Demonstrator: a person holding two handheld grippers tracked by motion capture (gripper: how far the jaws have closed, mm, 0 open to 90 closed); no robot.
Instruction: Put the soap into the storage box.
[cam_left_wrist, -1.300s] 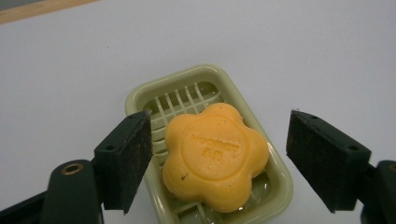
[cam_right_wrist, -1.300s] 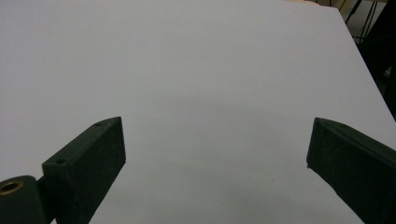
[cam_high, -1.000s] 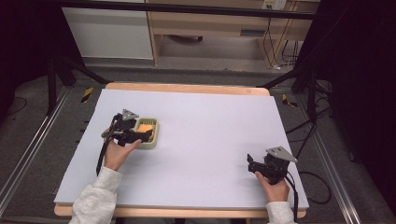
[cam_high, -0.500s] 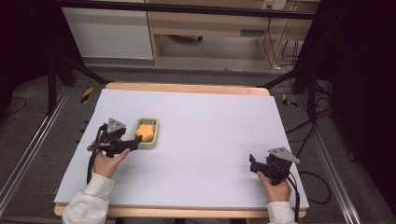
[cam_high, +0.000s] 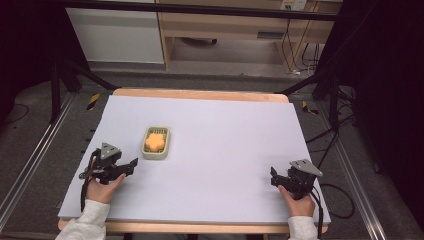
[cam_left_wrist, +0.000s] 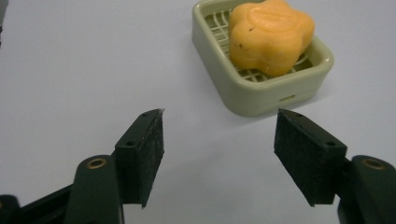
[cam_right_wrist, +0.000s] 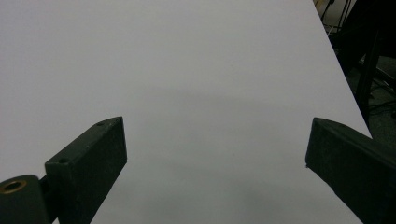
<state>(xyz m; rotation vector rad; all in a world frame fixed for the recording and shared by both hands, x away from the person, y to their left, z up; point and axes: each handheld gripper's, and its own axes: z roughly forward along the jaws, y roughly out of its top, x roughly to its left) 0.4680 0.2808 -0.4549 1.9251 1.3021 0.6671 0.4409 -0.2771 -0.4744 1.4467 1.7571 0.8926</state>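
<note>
An orange, flower-shaped bar of soap (cam_left_wrist: 268, 35) was seen in a pale green plastic soap dish (cam_left_wrist: 243, 88), whose floor was marked with a lattice pattern. The flat table cover (cam_high: 225, 150) was coloured a plain pale lilac, with a light wooden edge. Both grippers (cam_left_wrist: 219, 154) (cam_right_wrist: 215, 158) were coloured black, with brass-coloured rivets.

No legible text, label, brand, number or sign in any view. The orange soap (cam_left_wrist: 270, 35) bears a raised oval mark on its top face; its characters cannot be read. A label strip on the cabinet (cam_high: 271, 35) beyond the table is too small to read.
</note>
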